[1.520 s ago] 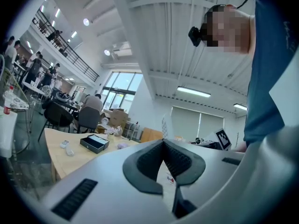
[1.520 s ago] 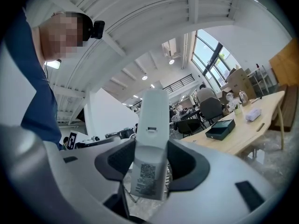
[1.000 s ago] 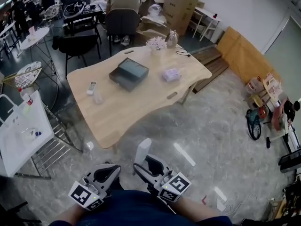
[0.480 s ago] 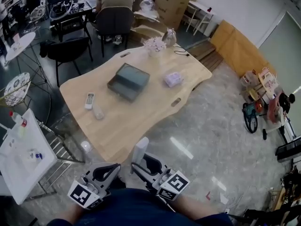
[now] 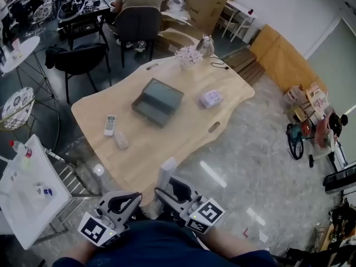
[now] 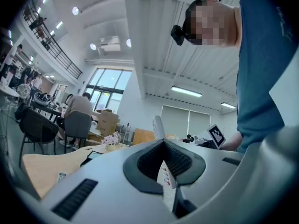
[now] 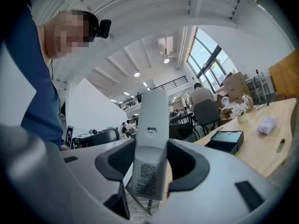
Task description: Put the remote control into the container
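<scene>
remote control (image 5: 167, 173): lower end hidden between right gripper (image 5: 165, 194) fingers (image 5: 178, 192) | small clear object (image 5: 120, 141): too small to identify

white remote (image 5: 166, 176) upright, clamped; dark container (image 5: 157, 102) open, well apart

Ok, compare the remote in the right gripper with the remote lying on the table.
The held remote stands upright, clamped between the fingers of the right gripper. The table remote lies flat on the table, and nothing grips it. The held remote is off the table, close to the person, while the table remote sits left of the dark container. Both are slim and white.
</scene>
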`<act>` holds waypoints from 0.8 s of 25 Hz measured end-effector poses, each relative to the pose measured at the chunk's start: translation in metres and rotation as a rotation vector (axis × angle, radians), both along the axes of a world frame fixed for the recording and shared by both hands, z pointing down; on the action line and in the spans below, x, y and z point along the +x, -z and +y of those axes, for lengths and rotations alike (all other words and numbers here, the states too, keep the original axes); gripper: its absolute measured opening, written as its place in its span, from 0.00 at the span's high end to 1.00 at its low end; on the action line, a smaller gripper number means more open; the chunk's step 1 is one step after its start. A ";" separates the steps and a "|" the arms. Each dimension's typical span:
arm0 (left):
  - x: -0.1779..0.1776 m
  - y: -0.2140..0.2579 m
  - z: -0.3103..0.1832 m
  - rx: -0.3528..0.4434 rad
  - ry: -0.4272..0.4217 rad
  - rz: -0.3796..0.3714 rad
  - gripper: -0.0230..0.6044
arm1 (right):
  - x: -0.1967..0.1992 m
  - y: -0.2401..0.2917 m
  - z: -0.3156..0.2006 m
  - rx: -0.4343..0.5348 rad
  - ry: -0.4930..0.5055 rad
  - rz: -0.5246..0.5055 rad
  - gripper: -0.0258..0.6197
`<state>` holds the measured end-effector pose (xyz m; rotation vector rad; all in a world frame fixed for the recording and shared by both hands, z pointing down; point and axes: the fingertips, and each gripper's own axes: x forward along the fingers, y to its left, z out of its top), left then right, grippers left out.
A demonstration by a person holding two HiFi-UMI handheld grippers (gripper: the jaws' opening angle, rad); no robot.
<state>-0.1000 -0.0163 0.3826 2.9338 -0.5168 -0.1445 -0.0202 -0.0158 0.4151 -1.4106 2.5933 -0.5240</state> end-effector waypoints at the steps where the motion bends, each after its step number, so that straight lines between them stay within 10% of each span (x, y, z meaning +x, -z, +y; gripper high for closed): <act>1: 0.000 -0.002 -0.004 -0.008 0.011 -0.009 0.95 | 0.002 0.000 -0.005 0.000 0.002 -0.001 0.62; 20: 0.072 -0.004 -0.068 -0.026 0.195 -0.075 0.95 | 0.095 -0.035 -0.141 -0.053 0.129 0.001 0.62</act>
